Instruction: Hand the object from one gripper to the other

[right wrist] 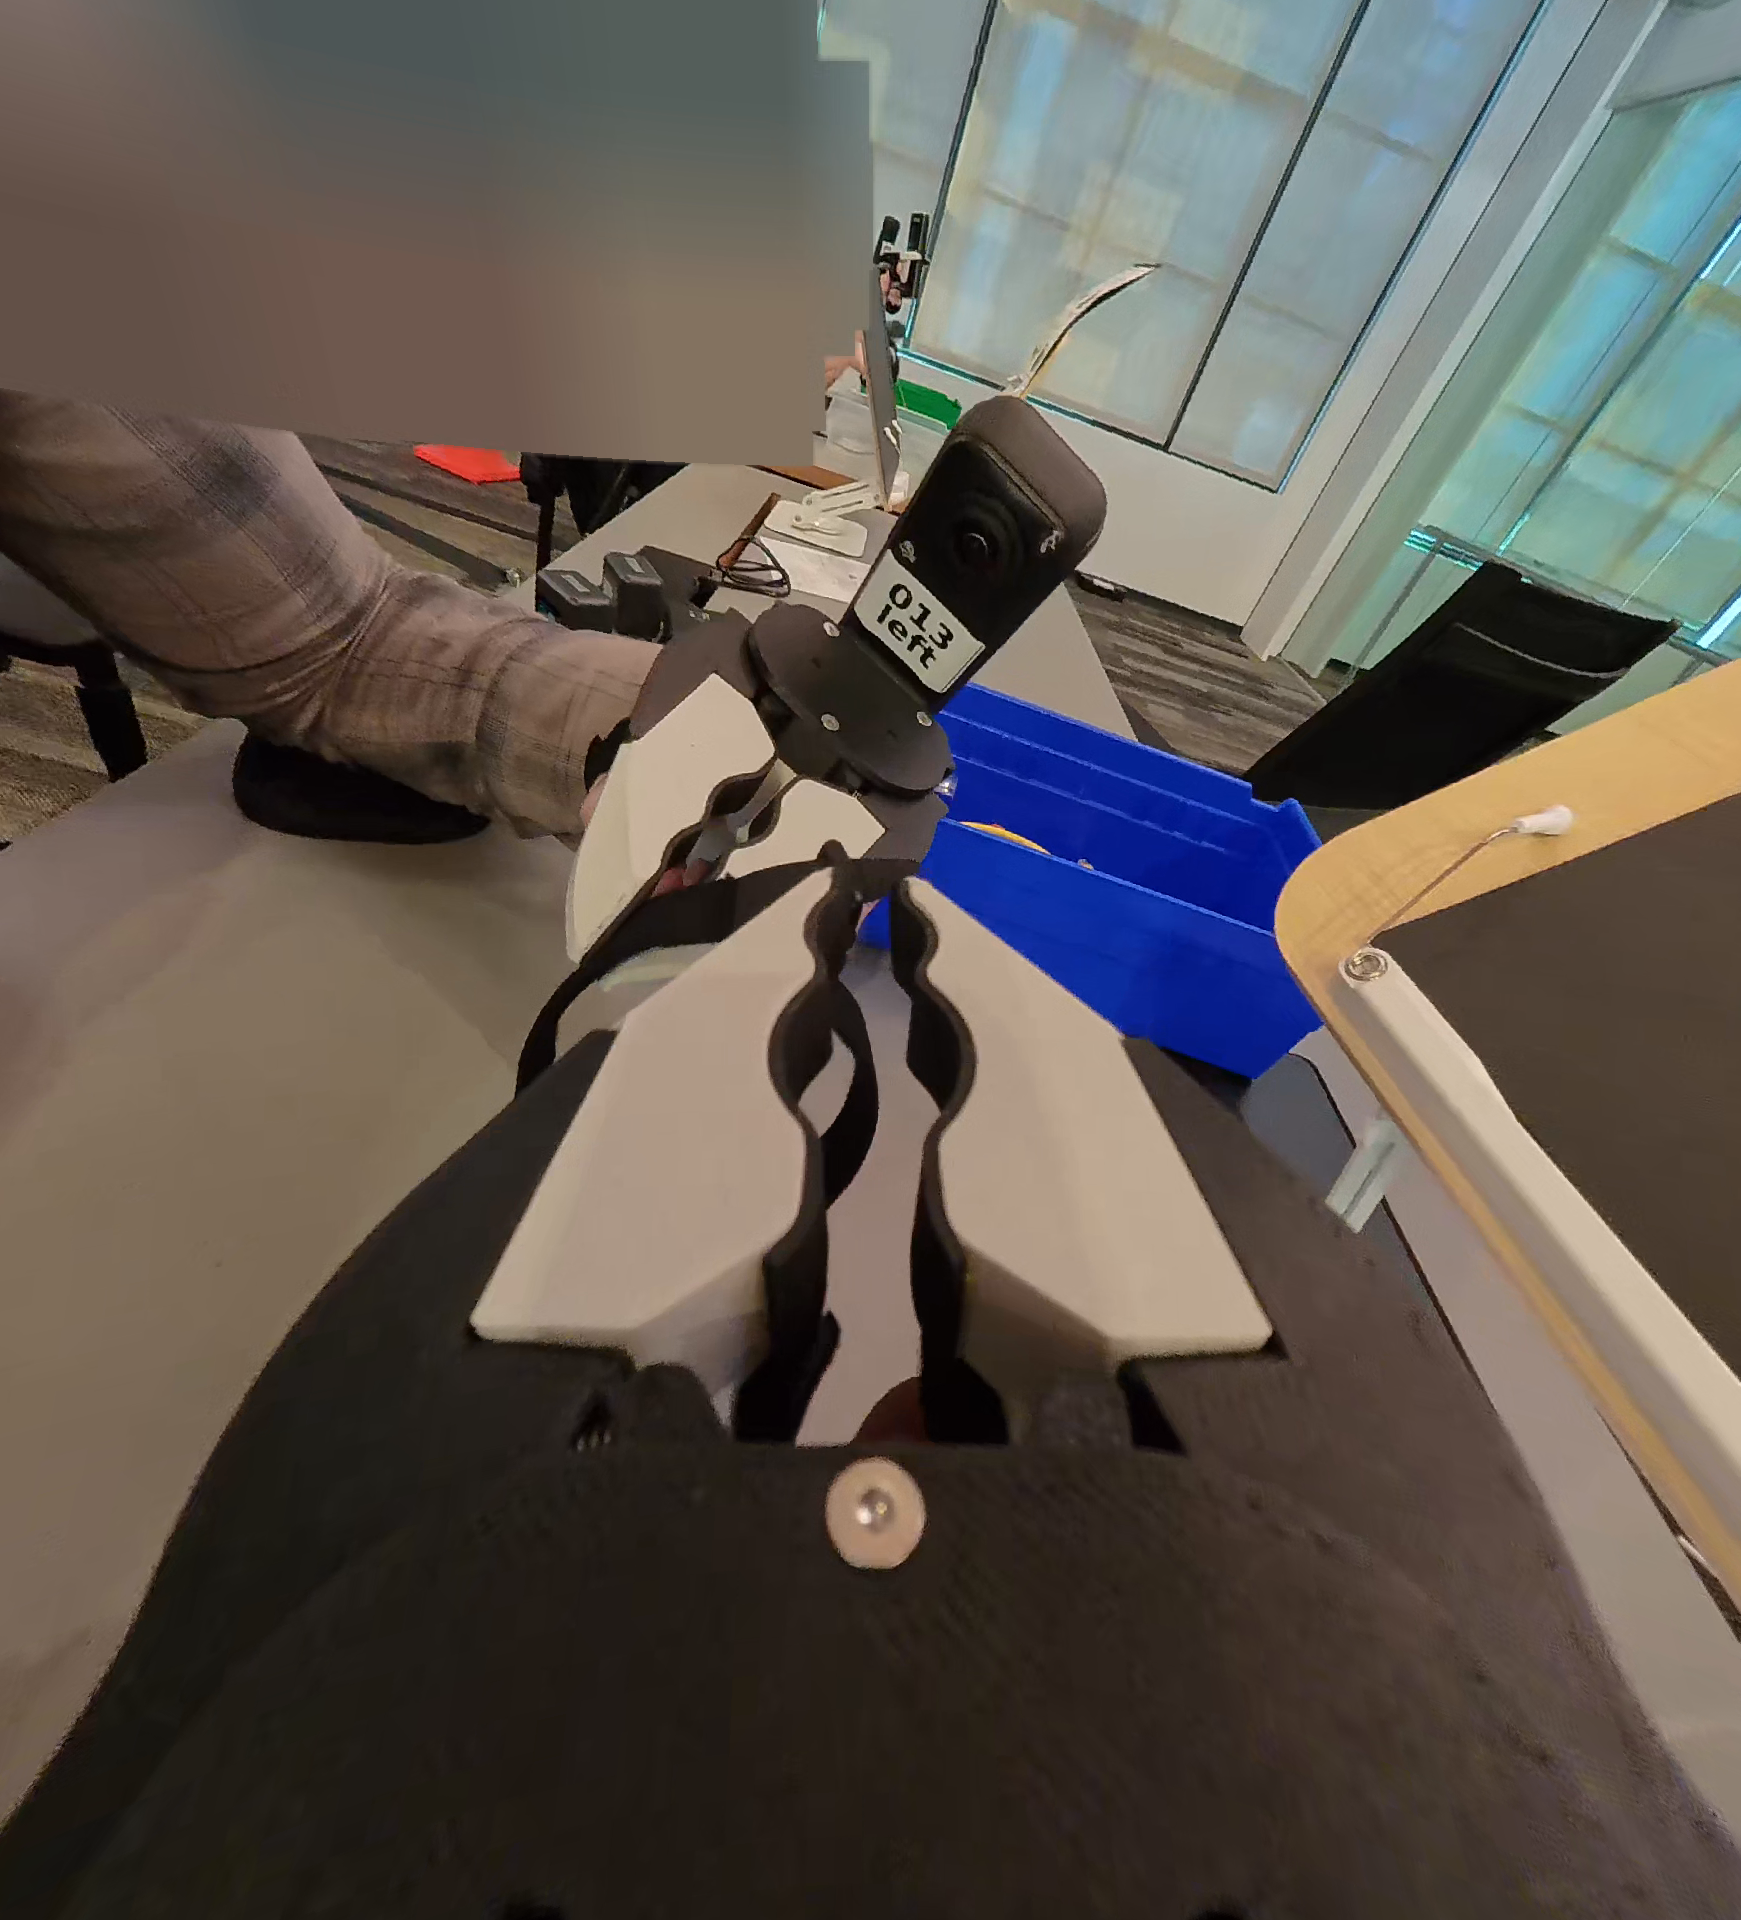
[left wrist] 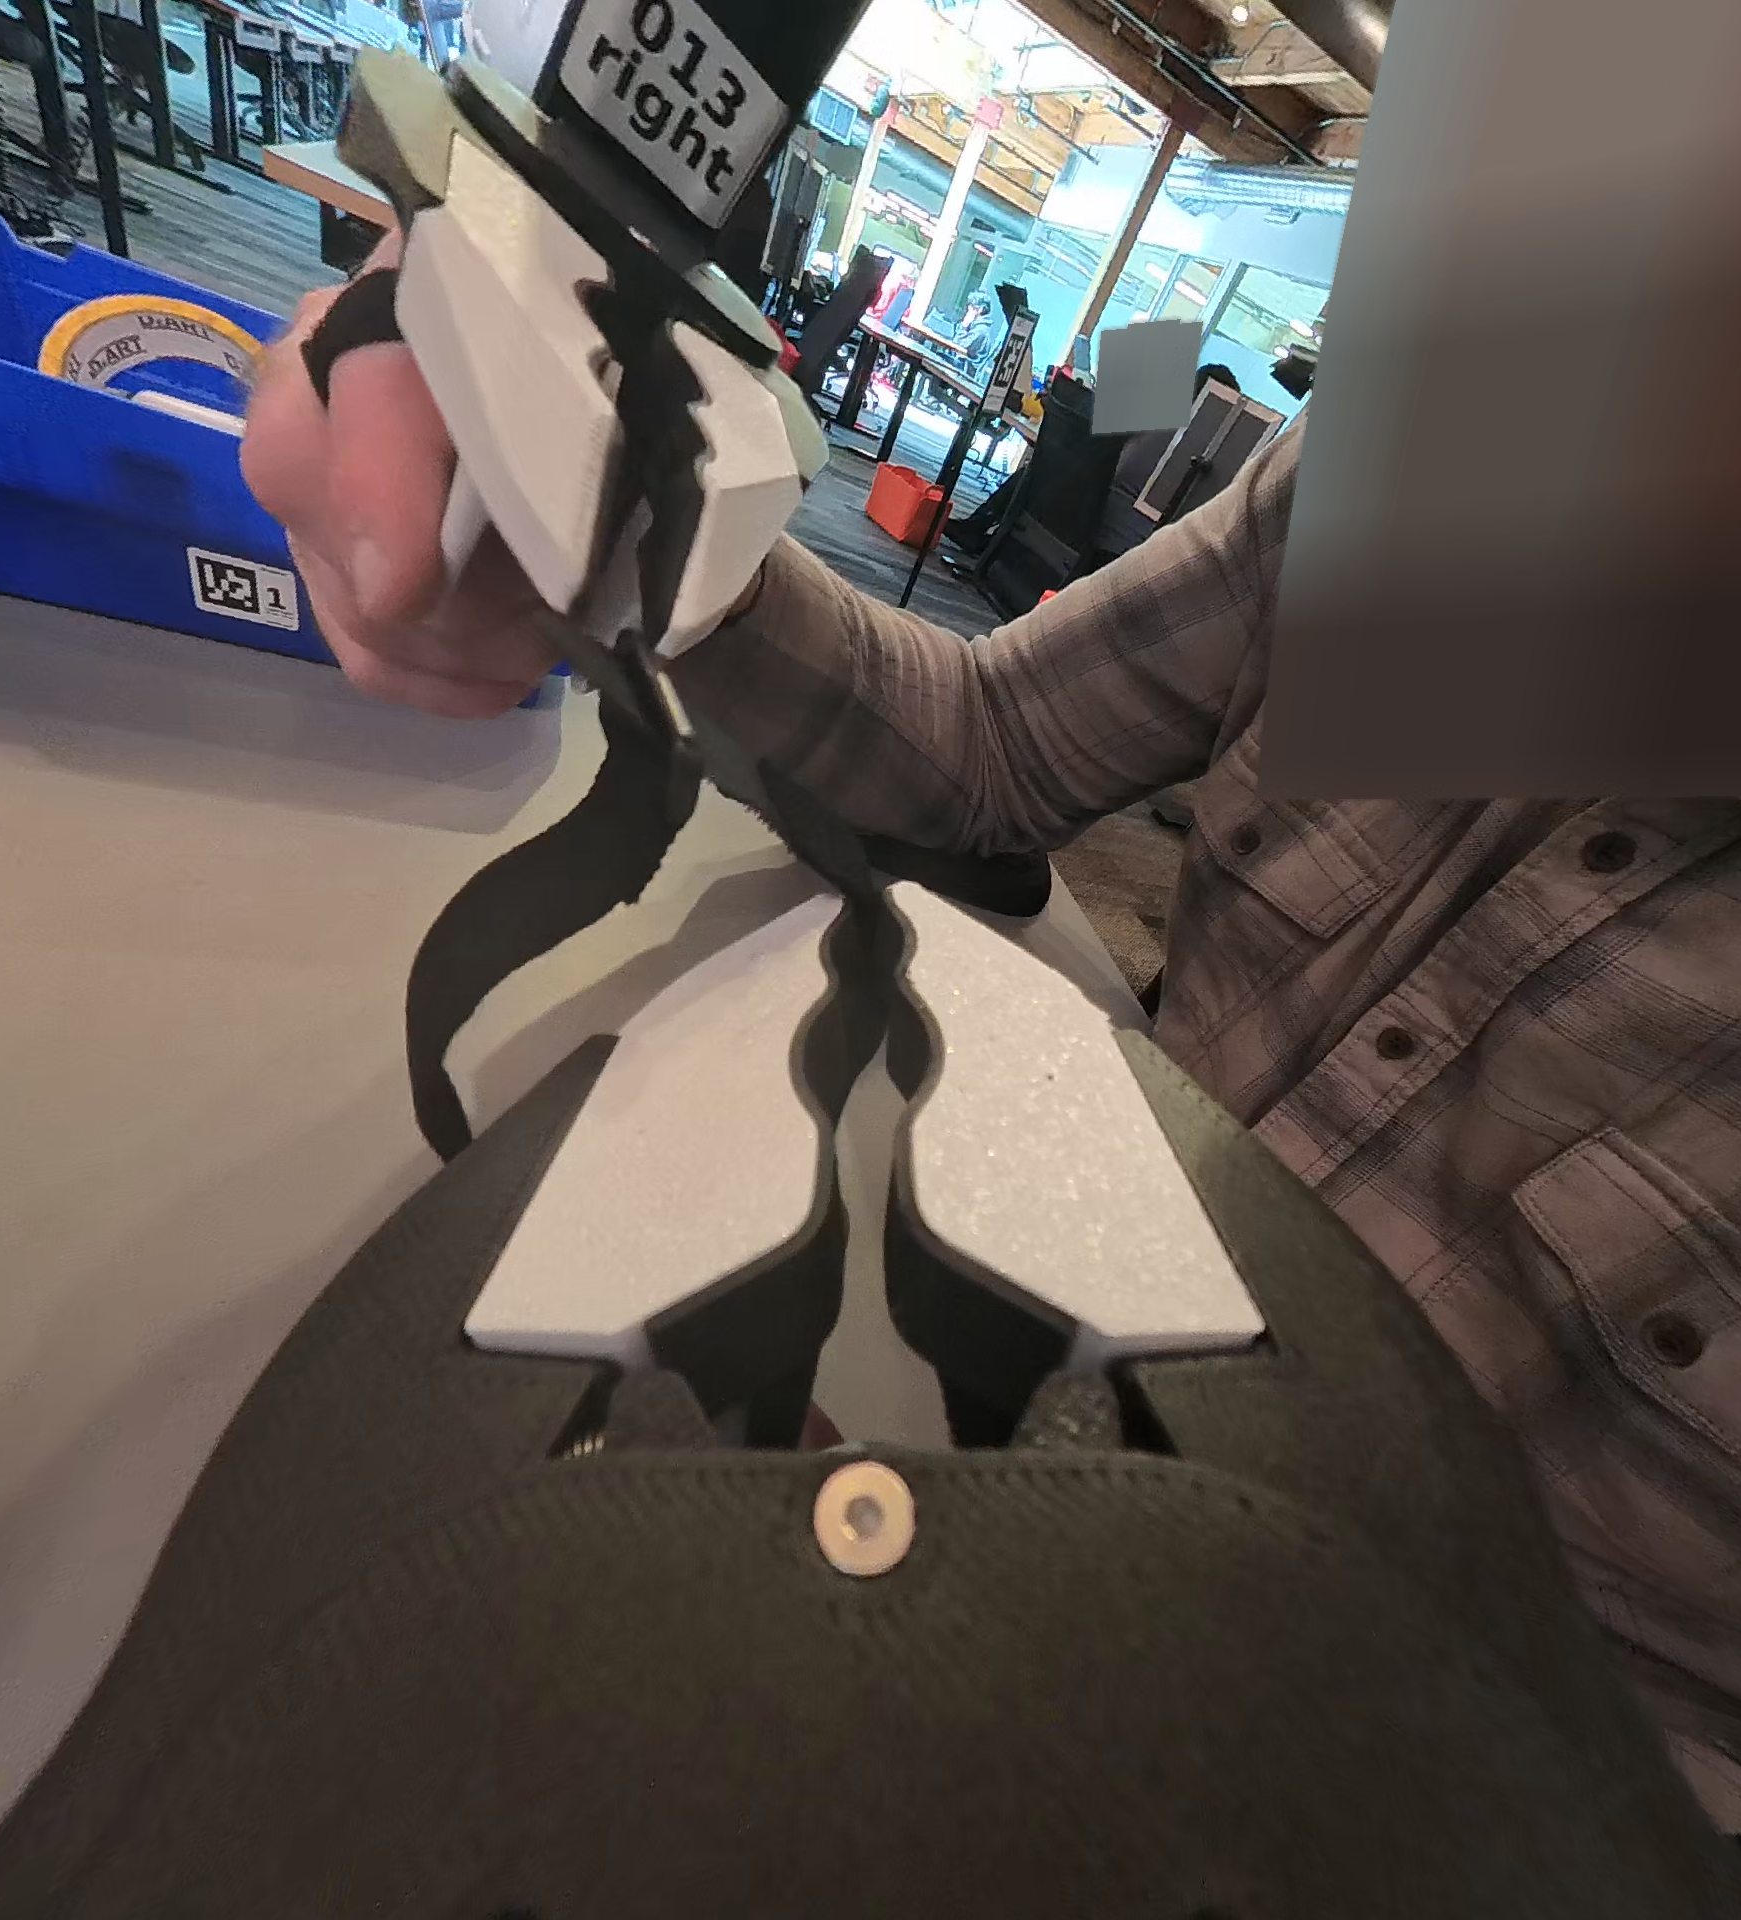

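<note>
Grey table [left wrist: 118,935] beside the blue bin [left wrist: 66,488]: left hand-held gripper [left wrist: 861,935] and right hand-held gripper [right wrist: 866,914] both pinch the black strap [left wrist: 533,904], nearly closed.

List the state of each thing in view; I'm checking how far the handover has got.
Black strap: gripped at two spots, slack loop hanging between.
Left tongs: shut on the strap.
Right tongs: shut on the strap as well.
Blue bin: open-topped, on the table.
Tape roll: lying inside the bin.
</note>
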A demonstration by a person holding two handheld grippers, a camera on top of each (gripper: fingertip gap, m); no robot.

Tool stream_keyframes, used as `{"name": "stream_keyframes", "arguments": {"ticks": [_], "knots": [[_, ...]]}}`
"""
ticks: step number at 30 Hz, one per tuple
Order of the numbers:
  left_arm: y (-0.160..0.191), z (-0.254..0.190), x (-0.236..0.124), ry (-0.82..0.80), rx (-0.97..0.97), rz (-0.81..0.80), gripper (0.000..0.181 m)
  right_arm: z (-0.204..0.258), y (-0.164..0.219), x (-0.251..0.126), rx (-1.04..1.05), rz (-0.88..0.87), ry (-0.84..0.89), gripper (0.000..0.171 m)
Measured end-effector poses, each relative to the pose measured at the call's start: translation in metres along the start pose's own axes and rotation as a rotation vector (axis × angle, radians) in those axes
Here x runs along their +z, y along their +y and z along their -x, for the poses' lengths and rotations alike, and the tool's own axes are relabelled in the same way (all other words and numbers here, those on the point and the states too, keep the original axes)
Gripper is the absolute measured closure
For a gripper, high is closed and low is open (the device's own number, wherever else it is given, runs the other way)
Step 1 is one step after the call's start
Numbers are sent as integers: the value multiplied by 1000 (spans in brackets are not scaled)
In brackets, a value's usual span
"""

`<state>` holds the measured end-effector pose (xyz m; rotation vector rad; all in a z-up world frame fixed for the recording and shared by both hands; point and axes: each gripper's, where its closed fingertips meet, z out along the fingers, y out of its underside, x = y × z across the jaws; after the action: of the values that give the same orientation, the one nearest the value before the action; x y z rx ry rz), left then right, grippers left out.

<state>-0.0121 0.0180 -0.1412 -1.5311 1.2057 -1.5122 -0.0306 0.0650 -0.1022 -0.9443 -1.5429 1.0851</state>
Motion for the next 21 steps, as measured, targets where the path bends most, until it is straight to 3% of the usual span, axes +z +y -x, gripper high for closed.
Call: {"name": "stream_keyframes", "arguments": {"ticks": [21], "knots": [[-6,2,-2,-13,3,-33,181,20,-4,2,-86,25,-70,171]]}}
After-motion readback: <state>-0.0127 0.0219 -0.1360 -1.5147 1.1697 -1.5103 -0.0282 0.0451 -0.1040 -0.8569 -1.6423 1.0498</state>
